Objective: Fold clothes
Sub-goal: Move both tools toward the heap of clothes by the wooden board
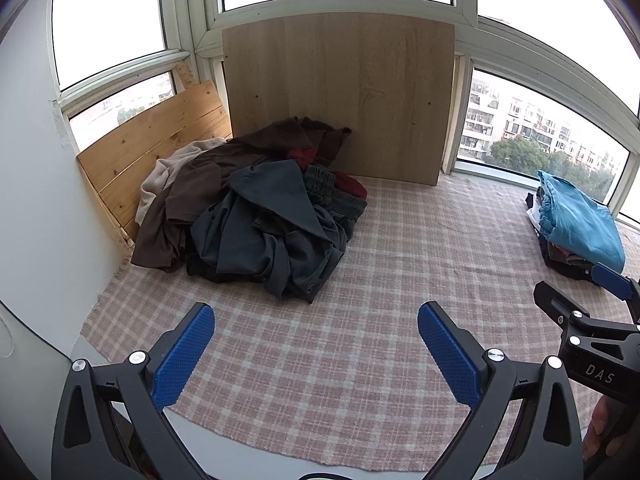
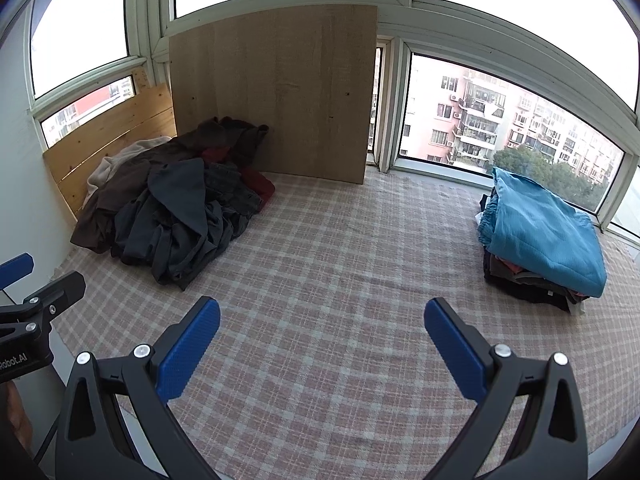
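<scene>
A heap of unfolded clothes point(image 1: 256, 208), dark grey, brown, cream and red, lies at the back left of the plaid cloth point(image 1: 360, 340); it also shows in the right wrist view point(image 2: 172, 208). A stack of folded clothes topped by a teal garment point(image 2: 544, 236) sits at the right, seen also in the left wrist view point(image 1: 580, 224). My left gripper point(image 1: 316, 336) is open and empty above the cloth, short of the heap. My right gripper point(image 2: 322, 332) is open and empty over the middle of the cloth point(image 2: 340, 280).
A tall board point(image 1: 340, 96) leans against the windows behind the heap, and a pine plank panel point(image 1: 160, 144) stands at the left. A white wall point(image 1: 36, 200) bounds the left side. Windows run along the back and right.
</scene>
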`<action>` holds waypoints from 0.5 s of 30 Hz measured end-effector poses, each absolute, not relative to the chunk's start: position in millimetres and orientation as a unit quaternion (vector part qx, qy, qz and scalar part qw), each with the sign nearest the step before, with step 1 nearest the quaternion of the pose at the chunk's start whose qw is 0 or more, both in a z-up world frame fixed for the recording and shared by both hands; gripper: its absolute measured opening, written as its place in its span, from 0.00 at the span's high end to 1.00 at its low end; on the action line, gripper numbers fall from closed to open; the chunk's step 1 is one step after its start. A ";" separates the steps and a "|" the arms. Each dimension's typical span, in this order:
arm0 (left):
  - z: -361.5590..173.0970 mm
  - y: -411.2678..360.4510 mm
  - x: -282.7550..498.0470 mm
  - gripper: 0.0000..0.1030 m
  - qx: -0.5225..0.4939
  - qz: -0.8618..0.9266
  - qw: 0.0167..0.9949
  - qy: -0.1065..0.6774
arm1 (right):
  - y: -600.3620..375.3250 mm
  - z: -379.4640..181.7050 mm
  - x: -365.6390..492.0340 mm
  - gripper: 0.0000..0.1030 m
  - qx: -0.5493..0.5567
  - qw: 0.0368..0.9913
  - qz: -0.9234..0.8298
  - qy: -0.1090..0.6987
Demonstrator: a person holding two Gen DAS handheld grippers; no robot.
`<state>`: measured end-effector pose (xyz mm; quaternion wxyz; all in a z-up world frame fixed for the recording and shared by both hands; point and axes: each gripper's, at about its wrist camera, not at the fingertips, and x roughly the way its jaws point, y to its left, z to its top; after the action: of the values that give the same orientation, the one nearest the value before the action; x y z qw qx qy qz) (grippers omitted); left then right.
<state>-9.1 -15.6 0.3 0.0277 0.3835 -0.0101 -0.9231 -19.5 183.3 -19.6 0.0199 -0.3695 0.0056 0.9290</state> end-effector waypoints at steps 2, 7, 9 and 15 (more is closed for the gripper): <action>-0.6 -16.8 -9.5 0.01 0.386 -0.922 0.029 -0.009 | 182.6 -20.1 -20.9 0.00 -0.370 0.019 0.929 0.004; -1.5 -15.2 -8.9 0.01 0.388 -0.921 0.027 -0.014 | 179.9 -20.9 -22.7 0.00 -0.370 0.012 0.929 0.004; -1.0 -15.0 -8.9 0.01 0.387 -0.922 0.027 -0.011 | 178.7 -21.7 -24.3 0.00 -0.371 0.012 0.928 0.003; -0.7 -26.0 -9.6 0.01 0.375 -0.926 0.046 0.004 | 172.9 -22.4 -31.7 0.00 -0.370 0.002 0.929 0.002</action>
<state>-9.6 -26.0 -0.7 0.0461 0.3747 0.0038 -0.9260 -31.7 172.9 -22.4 0.0021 -0.3697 0.0024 0.9292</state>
